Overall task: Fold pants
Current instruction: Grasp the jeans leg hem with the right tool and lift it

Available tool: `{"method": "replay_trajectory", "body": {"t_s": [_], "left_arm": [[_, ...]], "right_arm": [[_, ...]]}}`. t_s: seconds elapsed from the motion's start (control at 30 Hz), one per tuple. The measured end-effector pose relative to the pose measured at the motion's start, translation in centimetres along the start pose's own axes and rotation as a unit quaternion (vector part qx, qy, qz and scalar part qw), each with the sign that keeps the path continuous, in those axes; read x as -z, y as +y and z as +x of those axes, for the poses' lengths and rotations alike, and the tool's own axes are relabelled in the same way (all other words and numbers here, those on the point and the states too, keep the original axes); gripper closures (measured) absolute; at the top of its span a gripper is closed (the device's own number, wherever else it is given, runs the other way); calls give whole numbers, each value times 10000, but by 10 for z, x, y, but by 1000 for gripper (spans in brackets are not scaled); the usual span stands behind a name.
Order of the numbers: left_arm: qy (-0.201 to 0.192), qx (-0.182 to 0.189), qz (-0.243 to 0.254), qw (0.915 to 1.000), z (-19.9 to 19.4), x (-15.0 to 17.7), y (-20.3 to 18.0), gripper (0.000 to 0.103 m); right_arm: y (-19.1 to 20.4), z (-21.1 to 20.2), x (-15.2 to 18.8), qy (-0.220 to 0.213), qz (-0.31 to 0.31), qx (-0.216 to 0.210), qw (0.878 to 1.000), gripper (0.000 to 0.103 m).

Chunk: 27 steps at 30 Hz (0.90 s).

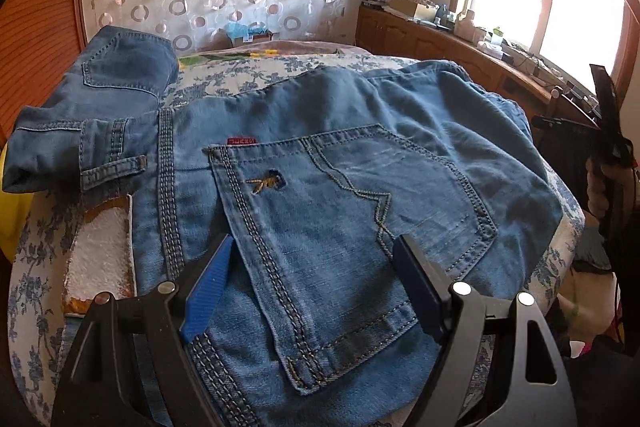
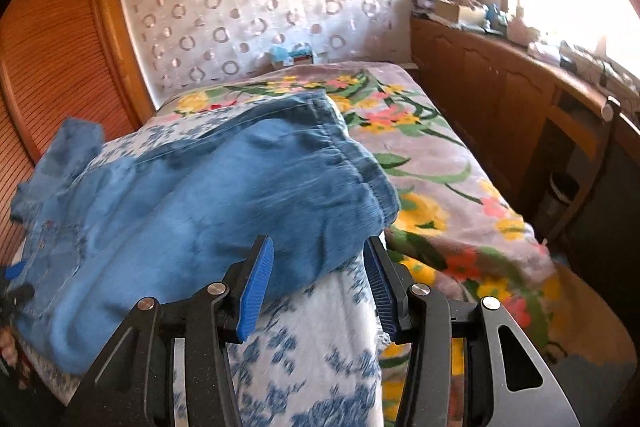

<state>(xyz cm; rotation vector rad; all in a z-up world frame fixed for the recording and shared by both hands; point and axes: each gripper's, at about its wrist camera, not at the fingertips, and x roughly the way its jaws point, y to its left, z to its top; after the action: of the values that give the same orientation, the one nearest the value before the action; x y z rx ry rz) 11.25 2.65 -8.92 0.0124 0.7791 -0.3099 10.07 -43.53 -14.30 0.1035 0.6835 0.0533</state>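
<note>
Blue denim pants point(image 1: 320, 155) lie on a blue-and-white floral cloth point(image 1: 36, 251), back pocket up, with the waistband end folded over at far left. My left gripper point(image 1: 316, 247) is open, its jaws wide apart just above the back pocket, holding nothing. In the right wrist view the folded legs of the pants point(image 2: 224, 195) lie bunched on the same cloth point(image 2: 316, 347). My right gripper point(image 2: 320, 247) is open at the near edge of the denim, its blue pads on either side of the hem without closing on it.
A flowered blanket point(image 2: 432, 163) covers the bed to the right. A wooden cabinet point(image 2: 500, 87) with clutter runs along the window wall. A louvred wooden door point(image 2: 52, 59) stands at left. A white foam piece point(image 1: 100, 255) lies by the pants.
</note>
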Motion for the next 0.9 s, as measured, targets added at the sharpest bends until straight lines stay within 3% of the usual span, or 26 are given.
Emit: {"method": "replay_trajectory", "body": {"t_s": [0.43, 0.47, 0.57, 0.6, 0.73, 0.9], "left_arm": [[16, 45, -6, 10000, 5, 3, 3, 22], [11, 49, -11, 10000, 5, 3, 3, 22], [4, 59, -10, 10000, 5, 3, 3, 22], [0, 64, -11, 10000, 5, 3, 3, 22], [-3, 75, -19, 10000, 5, 3, 4, 22], [-2, 93, -52, 9999, 5, 2, 4, 22]], "right_arm": [[8, 29, -21, 501, 326, 133, 9981, 55], [2, 31, -26, 525, 368, 102, 9979, 59], [0, 24, -29, 465, 322, 144, 9983, 96], [1, 20, -31, 427, 252, 181, 9986, 100], [-5, -1, -41, -3, 189, 604, 9980, 102], [-7, -13, -52, -82, 202, 526, 9984, 102]]}}
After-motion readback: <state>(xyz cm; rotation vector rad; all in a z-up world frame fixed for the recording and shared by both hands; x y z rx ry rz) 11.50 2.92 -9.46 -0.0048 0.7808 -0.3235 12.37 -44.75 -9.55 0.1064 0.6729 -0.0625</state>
